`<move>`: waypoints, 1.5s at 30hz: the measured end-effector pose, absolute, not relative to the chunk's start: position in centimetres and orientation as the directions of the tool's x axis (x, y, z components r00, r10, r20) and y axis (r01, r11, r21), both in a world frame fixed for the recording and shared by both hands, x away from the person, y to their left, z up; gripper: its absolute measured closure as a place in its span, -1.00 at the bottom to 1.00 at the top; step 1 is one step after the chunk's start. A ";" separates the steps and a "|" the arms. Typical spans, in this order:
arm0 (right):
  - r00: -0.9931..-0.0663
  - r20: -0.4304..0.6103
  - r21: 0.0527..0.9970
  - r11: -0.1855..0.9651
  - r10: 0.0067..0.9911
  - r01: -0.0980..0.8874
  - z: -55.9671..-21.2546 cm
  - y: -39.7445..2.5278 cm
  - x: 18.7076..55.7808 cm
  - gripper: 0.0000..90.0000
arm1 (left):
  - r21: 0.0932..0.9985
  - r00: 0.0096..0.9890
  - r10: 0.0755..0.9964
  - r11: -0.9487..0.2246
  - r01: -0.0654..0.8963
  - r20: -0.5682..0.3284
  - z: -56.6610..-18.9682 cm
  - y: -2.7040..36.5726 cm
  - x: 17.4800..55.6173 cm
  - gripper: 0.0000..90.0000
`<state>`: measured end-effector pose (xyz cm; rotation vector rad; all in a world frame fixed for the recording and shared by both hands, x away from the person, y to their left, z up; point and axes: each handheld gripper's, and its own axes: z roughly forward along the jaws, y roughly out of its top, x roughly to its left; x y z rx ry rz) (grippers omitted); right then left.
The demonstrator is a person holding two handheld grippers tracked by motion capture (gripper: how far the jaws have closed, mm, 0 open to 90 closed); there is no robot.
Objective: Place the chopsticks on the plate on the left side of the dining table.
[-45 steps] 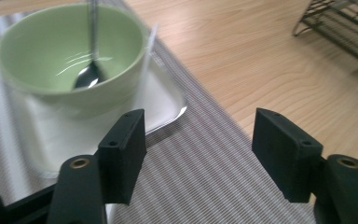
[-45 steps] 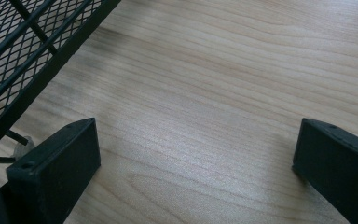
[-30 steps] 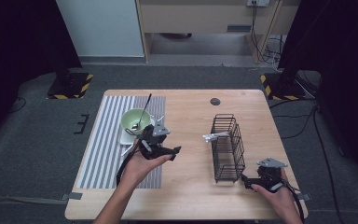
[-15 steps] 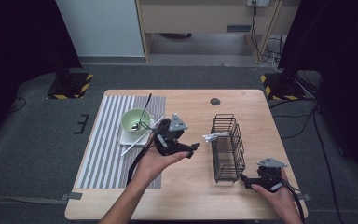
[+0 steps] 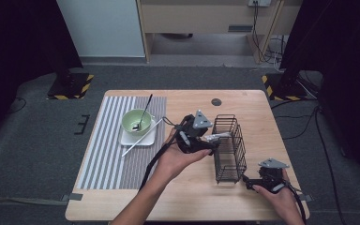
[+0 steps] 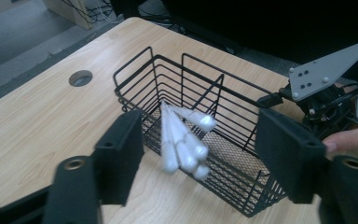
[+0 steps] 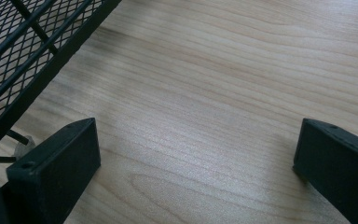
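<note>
Black wire basket [image 5: 228, 147] stands on the wooden table [image 5: 192, 197], right of centre, long side running away from the person. Left gripper [image 5: 206, 140] held just at the basket's left wall, its grey plate on top. Left gripper view: both jaws spread wide, nothing clamped between them; a white utensil [image 6: 182, 142] shows there as a blurred fan of pale shapes, over the basket's near left corner and its mesh floor. Blur too heavy to say whether it touches the basket or what kind of utensil it is. High view shows the same pale piece [image 5: 217, 137] at the basket's left rim.

Right gripper [image 5: 251, 182] rests low on the table beside the basket's near right corner, hand behind it. Right gripper view: jaws wide apart, bare wood between them, the basket's mesh base at upper left.

Striped mat [image 5: 117, 140] covers the table's left part. On it a white square plate [image 5: 138, 137] bearing a green bowl [image 5: 136, 122] with a dark spoon [image 5: 143, 114] leaning in it; a white stick [image 5: 143, 137] lies across the plate's edge
</note>
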<state>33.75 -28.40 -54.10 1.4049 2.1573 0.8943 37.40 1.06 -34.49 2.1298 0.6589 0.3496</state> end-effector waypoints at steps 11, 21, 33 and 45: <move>-0.407 0.004 0.706 0.286 0.913 0.648 -54.1 -28.4 33.7 -0.99 | 0.788 0.817 0.576 -0.520 0.329 0.039 -35.0 0.3 38.0 0.54; -0.407 0.004 0.706 0.285 0.913 0.648 -54.1 -28.4 33.7 -0.99 | 0.799 0.810 0.579 -0.529 0.287 0.093 -34.5 0.0 37.9 0.84; -0.407 0.004 0.706 0.286 0.913 0.648 -54.1 -28.4 33.7 -0.99 | 0.820 0.807 0.590 -0.469 0.329 0.014 -34.0 1.2 39.1 0.84; -0.407 0.003 0.706 0.286 0.913 0.648 -54.1 -28.4 33.7 -0.99 | 0.802 0.805 0.593 -0.482 0.351 0.004 -34.9 0.8 39.8 0.76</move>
